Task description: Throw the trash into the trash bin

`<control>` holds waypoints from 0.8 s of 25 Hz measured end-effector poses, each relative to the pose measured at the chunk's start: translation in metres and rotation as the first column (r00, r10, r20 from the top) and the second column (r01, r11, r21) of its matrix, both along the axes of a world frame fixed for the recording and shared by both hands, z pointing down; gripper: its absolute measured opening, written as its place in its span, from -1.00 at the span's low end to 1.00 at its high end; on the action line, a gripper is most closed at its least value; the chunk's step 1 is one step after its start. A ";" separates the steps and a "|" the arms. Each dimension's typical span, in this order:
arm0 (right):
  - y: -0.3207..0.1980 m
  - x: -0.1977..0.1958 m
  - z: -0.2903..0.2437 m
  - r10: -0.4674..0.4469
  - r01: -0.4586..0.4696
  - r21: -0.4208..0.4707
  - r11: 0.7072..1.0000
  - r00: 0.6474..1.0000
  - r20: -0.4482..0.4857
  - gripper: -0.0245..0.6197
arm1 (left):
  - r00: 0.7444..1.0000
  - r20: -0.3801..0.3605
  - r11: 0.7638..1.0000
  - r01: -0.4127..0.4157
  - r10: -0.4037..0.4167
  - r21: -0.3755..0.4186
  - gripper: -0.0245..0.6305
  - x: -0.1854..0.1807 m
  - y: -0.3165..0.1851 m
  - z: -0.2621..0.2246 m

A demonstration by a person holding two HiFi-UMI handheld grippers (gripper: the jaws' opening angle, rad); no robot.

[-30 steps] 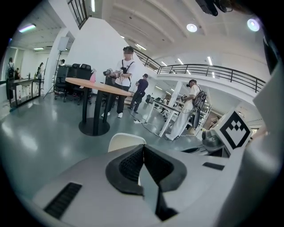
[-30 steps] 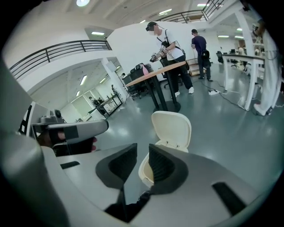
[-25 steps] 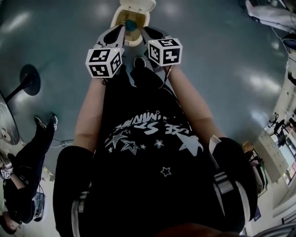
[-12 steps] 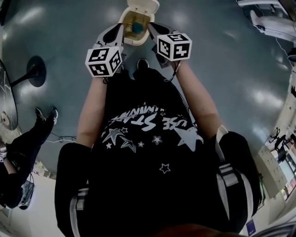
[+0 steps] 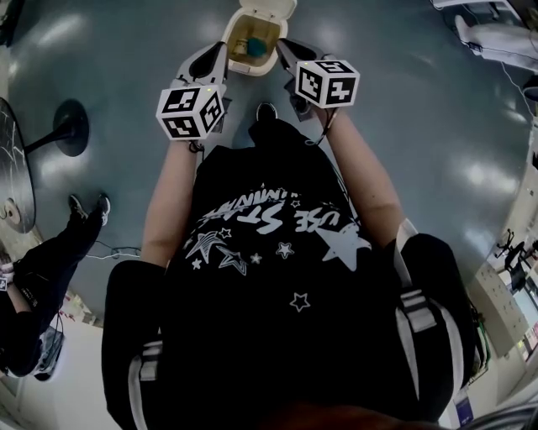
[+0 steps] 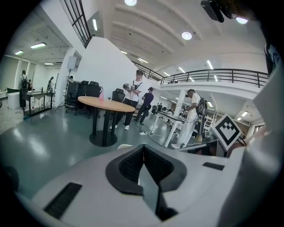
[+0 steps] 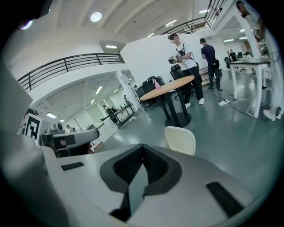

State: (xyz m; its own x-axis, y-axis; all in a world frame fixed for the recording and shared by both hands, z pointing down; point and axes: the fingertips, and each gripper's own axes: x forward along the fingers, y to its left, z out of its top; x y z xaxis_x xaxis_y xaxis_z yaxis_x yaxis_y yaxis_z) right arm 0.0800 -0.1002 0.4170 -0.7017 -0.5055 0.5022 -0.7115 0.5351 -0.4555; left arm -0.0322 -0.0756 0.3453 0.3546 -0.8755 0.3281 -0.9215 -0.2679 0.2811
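The cream trash bin [image 5: 238,34] stands on the floor ahead of me, its lid [image 5: 271,9] swung open. A teal piece of trash [image 5: 255,48] lies inside it with some brownish scraps. My left gripper [image 5: 220,52] and right gripper [image 5: 282,45] hang on either side of the bin's near rim, above it. Both are shut, pads pressed together with nothing between them, as the left gripper view [image 6: 143,149] and the right gripper view [image 7: 143,150] show. The raised lid [image 7: 180,140] peeks over the right gripper's jaws.
A black pedestal base [image 5: 64,126] and a round tabletop edge [image 5: 12,180] stand at the left, with a person [image 5: 44,277] lower left. Beyond the bin are a round wooden table [image 6: 105,105], several standing people and white desks [image 7: 253,66].
Both grippers have lifted and drawn back a little from the bin's opening. The bin now sits higher in the head view, and the right gripper's cube has shifted right.
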 end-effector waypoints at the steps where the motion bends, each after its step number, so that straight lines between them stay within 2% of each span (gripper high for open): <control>1: 0.005 -0.001 -0.002 0.006 -0.006 0.005 1.000 1.000 -0.002 -0.90 | 1.000 -0.006 1.000 0.000 0.000 0.002 -0.89 -0.002 0.007 -0.001; 12: 0.078 -0.024 -0.019 0.080 -0.080 0.043 0.996 0.997 -0.001 -0.90 | 0.999 -0.043 0.999 -0.027 0.028 0.037 -0.89 -0.032 0.089 -0.015; 20: 0.144 -0.024 -0.040 0.138 -0.139 0.084 0.987 0.990 0.011 -0.90 | 0.995 -0.038 0.994 -0.085 0.088 0.066 -0.89 -0.035 0.151 -0.028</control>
State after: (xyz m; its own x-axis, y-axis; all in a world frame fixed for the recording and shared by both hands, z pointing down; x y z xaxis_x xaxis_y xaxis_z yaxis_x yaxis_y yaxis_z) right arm 0.0563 0.0435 0.3772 -0.6245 -0.6384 0.4500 -0.7791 0.4680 -0.4172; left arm -0.0672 0.0758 0.3171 0.4419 -0.8599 0.2558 -0.8823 -0.3650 0.2971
